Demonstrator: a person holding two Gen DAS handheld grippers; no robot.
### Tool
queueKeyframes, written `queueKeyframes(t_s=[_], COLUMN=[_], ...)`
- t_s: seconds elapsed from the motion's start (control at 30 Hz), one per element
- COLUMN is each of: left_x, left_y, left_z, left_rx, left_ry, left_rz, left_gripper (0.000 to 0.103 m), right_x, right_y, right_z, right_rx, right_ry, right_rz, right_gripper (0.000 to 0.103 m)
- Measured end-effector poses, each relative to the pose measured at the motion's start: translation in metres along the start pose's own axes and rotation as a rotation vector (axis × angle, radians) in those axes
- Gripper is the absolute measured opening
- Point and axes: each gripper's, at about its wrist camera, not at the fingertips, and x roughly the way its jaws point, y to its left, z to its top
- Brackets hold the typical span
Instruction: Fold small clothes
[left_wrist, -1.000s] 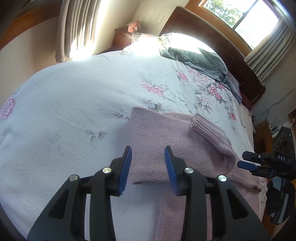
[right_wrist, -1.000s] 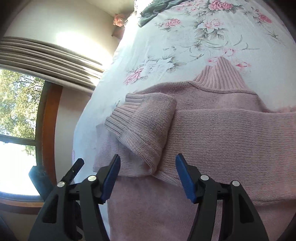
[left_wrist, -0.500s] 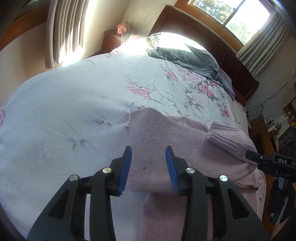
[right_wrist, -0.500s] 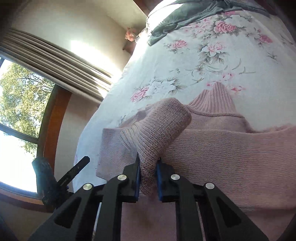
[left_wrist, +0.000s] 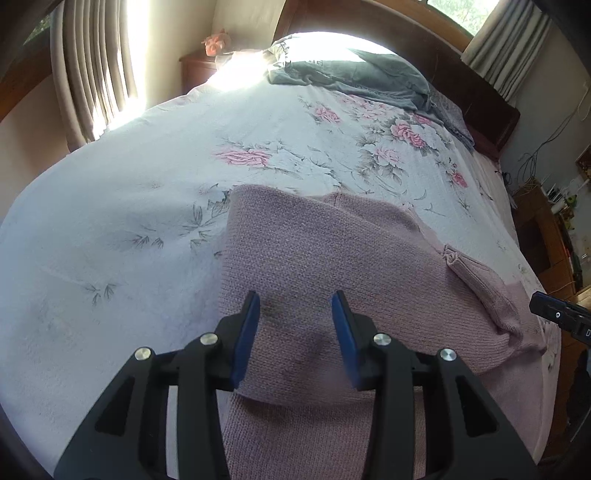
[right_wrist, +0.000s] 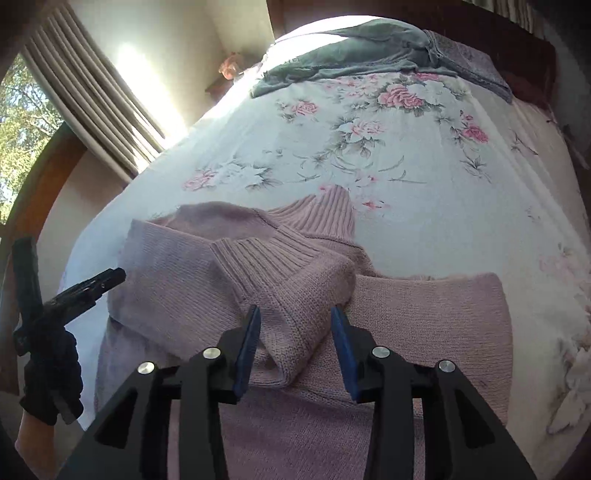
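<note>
Sweater we're folding, pink knit, ribbed cuff laid across its body, left gripper and right gripper both spread, empty.

Bedspread lies open; grey bedding crowds its head.

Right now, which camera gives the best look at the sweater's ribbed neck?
The right wrist view: the ribbed neck lies unobstructed beyond the folded sleeve cuff. The left wrist view shows the pink sweater body, but its neck is not clearly distinguishable.

Pink knit sweater flat on floral bedspread, ribbed-cuff sleeve folded across.
</note>
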Motion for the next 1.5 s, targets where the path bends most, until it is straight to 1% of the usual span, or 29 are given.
queueKeyframes(t_s=[0.03,0.1,0.17,0.23,0.3,0.33,0.37,0.4,0.43,0.5,0.6,0.7,0.77,0.8,0.87,0.9,0.93,1.0,1.07,1.13,1.17,1.2,1.23,1.27,1.3,1.33,1.4,1.43,1.5], left_x=[-0.003,-0.005,-0.001,0.006,0.015,0.019,0.023,0.025,0.026,0.026,0.027,0.028,0.028,0.028,0.027,0.026,0.025,0.019,0.011,0.009,0.009,0.012,0.015,0.018,0.020,0.023,0.027,0.029,0.032], left_y=[-0.003,-0.009,-0.013,-0.015,-0.016,-0.016,-0.017,-0.017,-0.017,-0.014,-0.011,-0.012,-0.013,-0.014,-0.015,-0.017,-0.018,-0.023,-0.032,-0.043,-0.050,-0.056,-0.061,-0.066,-0.069,-0.071,-0.072,-0.073,-0.072], left_z=[0.002,0.004,0.004,0.002,0.000,-0.001,-0.002,-0.003,-0.003,-0.002,-0.001,-0.002,-0.002,-0.003,-0.003,-0.003,-0.002,0.000,0.001,0.003,0.003,0.002,0.001,-0.001,-0.003,-0.005,-0.008,-0.009,-0.011], left_rx=[0.002,0.010,0.016,0.022,0.024,0.029,0.035,0.042,0.044,0.030,0.013,0.019,0.019,0.021,0.027,0.029,0.034,0.043,0.058,0.077,0.087,0.097,0.108,0.123,0.137,0.149,0.165,0.169,0.178], left_ry=[-0.006,0.000,0.017,0.030,0.049,0.056,0.058,0.057,0.056,0.059,0.060,0.054,0.049,0.048,0.047,0.049,0.051,0.043,0.023,0.021,0.027,0.038,0.049,0.058,0.064,0.067,0.066,0.066,0.066], left_rz=[-0.005,-0.017,-0.012,-0.005,0.002,0.005,0.010,0.013,0.011,-0.001,-0.017,-0.007,-0.003,-0.001,0.003,0.006,0.013,0.029,0.021,0.001,-0.013,-0.024,-0.026,-0.024,-0.018,-0.009,0.000,0.003,0.009], left_gripper=[0.041,0.043,0.043,0.043,0.043,0.043,0.044,0.044,0.045,0.045,0.045,0.045,0.046,0.046,0.046,0.046,0.046,0.046,0.046,0.047,0.047,0.047,0.047,0.047,0.047,0.047,0.049,0.049,0.049], right_x=[0.001,0.011,0.030,0.050,0.070,0.079,0.087,0.090,0.089,0.076,0.044,0.011,-0.007,-0.013,-0.021,-0.022,-0.023,-0.019,-0.012,-0.001,0.005,0.010,0.011,0.009,0.006,0.003,-0.003,-0.004,-0.002], right_y=[0.011,0.033,0.050,0.060,0.063,0.065,0.064,0.062,0.058,0.046,0.023,-0.011,-0.039,-0.054,-0.081,-0.093,-0.104,-0.128,-0.148,-0.162,-0.167,-0.169,-0.170,-0.171,-0.173,-0.174,-0.175,-0.176,-0.177], right_z=[0.005,0.016,0.024,0.031,0.035,0.036,0.036,0.036,0.037,0.038,0.034,0.024,0.014,0.008,-0.007,-0.015,-0.022,-0.033,-0.039,-0.041,-0.042,-0.043,-0.043,-0.044,-0.045,-0.046,-0.051,-0.053,-0.057], right_rx=[-0.040,-0.107,-0.149,-0.159,-0.176,-0.188,-0.200,-0.205,-0.194,-0.137,-0.054,0.054,0.140,0.185,0.253,0.276,0.299,0.355,0.424,0.496,0.517,0.526,0.525,0.516,0.510,0.510,0.500,0.489,0.457], right_ry=[0.005,0.029,0.063,0.101,0.136,0.156,0.171,0.173,0.158,0.121,0.058,-0.001,-0.022,-0.026,-0.017,-0.006,0.002,0.018,0.033,0.047,0.061,0.075,0.075,0.069,0.064,0.061,0.064,0.082,0.114], right_rz=[0.002,-0.001,-0.022,-0.034,-0.087,-0.123,-0.149,-0.171,-0.181,-0.158,-0.119,-0.076,-0.050,-0.036,-0.017,-0.015,-0.014,-0.004,0.037,0.114,0.131,0.126,0.114,0.107,0.116,0.130,0.138,0.118,0.043], right_gripper=[0.050,0.054,0.054,0.054,0.054,0.048,0.038,0.024,0.015,0.013,0.012,0.012,0.013,0.013,0.020,0.027,0.040,0.050,0.050,0.050,0.049,0.040,0.028,0.022,0.014,0.009,0.005,0.004,0.002])
